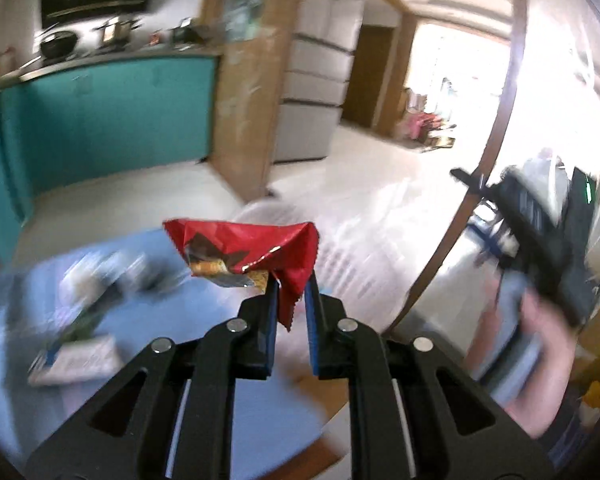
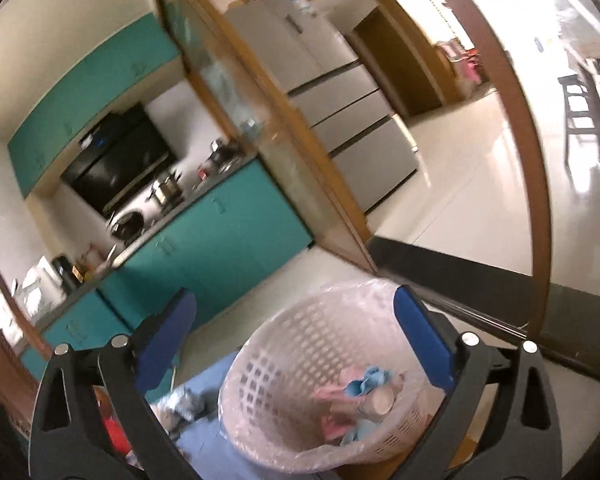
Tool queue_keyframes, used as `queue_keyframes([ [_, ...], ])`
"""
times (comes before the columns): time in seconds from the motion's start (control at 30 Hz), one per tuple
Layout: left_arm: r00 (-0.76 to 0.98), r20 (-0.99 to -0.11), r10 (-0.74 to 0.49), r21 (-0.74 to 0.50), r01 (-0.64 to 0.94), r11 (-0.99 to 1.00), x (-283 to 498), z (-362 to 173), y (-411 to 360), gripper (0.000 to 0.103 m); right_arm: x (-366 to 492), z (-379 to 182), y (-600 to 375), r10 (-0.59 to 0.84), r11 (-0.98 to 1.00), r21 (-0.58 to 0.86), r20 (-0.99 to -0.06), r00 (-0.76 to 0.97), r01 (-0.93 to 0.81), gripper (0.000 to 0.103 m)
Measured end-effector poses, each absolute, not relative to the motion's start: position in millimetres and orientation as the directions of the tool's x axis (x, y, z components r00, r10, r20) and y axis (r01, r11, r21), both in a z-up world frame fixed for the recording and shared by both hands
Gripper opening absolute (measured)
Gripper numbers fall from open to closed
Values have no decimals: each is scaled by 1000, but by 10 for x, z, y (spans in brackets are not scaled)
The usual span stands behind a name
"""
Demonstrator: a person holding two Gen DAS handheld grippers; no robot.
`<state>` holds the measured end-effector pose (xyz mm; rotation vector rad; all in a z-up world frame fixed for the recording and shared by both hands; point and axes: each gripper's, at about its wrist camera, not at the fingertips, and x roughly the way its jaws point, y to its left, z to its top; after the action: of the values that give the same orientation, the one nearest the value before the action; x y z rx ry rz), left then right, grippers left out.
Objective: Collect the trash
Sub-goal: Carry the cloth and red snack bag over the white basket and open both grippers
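Observation:
My left gripper (image 1: 291, 290) is shut on a crumpled red snack wrapper (image 1: 256, 246), pinched by its lower corner between the blue pads (image 1: 271, 312) and held up above the blue table cover (image 1: 204, 320). This view is blurred. My right gripper (image 2: 294, 300) is open with nothing between its fingers, and it hangs over a white lattice basket (image 2: 260, 356) lined with a clear bag. Pink and blue scraps (image 2: 356, 390) lie inside the basket. In the left wrist view the basket (image 1: 352, 256) is a pale blur just beyond the wrapper.
More blurred litter (image 1: 80, 316) lies on the blue cover at the left, and crumpled grey pieces (image 2: 188, 404) lie beside the basket. A person's hand (image 1: 540, 328) carries the other gripper at the right. Teal cabinets (image 2: 220, 232), a fridge (image 2: 340, 100) and a wooden door frame (image 2: 512, 120) stand behind.

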<state>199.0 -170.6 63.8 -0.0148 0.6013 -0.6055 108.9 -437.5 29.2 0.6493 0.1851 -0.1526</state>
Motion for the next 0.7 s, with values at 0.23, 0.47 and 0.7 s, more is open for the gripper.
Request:
queue_keyframes([
  [0.23, 598, -639, -483, -182, 493, 851, 2590, 481, -2246, 92, 1113, 301, -4428, -94, 770, 606, -204, 974, 201, 97],
  [0.47, 664, -627, -407, -237, 336, 912, 2133, 295, -1152, 95, 1205, 332, -4321, 6, 809, 574, -228, 974, 129, 97],
  [0.7, 833, -532, -155, -114, 111, 987, 1326, 234, 71, 100, 1250, 423, -3479, 209, 916, 395, -309, 928, -74, 97],
])
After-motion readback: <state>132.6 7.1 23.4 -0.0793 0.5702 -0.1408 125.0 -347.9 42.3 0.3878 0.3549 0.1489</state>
